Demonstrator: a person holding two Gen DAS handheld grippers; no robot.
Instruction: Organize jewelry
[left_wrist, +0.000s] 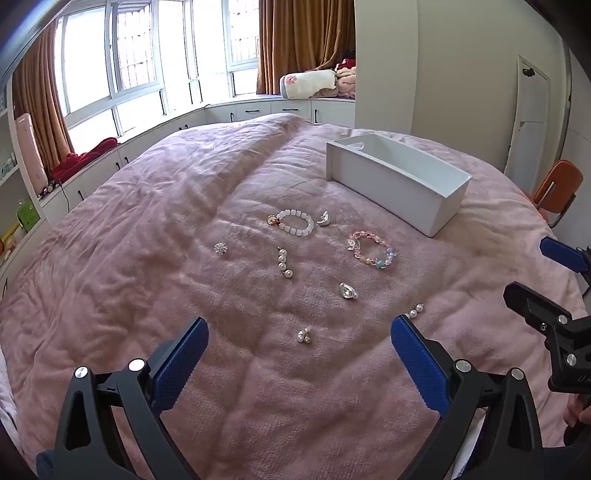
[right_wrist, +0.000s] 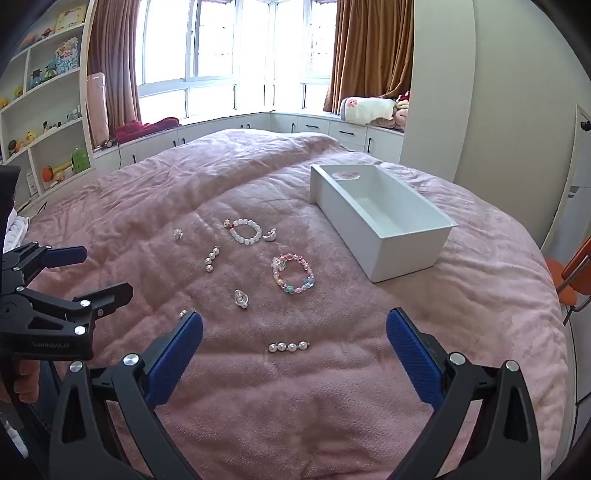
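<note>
Left hand-held gripper (left_wrist: 299, 328): I hold it wide open, gripping nothing, over the pink bed (left_wrist: 147, 229).
Right hand-held gripper (right_wrist: 294, 325): also spread wide, empty.
Jewelry: loose on the blanket; white bracelet (right_wrist: 244, 229) at 12 o'clock of the colourful bracelet (right_wrist: 293, 274).
White box (right_wrist: 388, 236): at 2 o'clock (interior looks bare).

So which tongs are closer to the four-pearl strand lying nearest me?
Right. The pearl strand lies just ahead between the right tongs' open jaws; the left tongs hover off to its left, with the strand beside their right fingertip.
</note>
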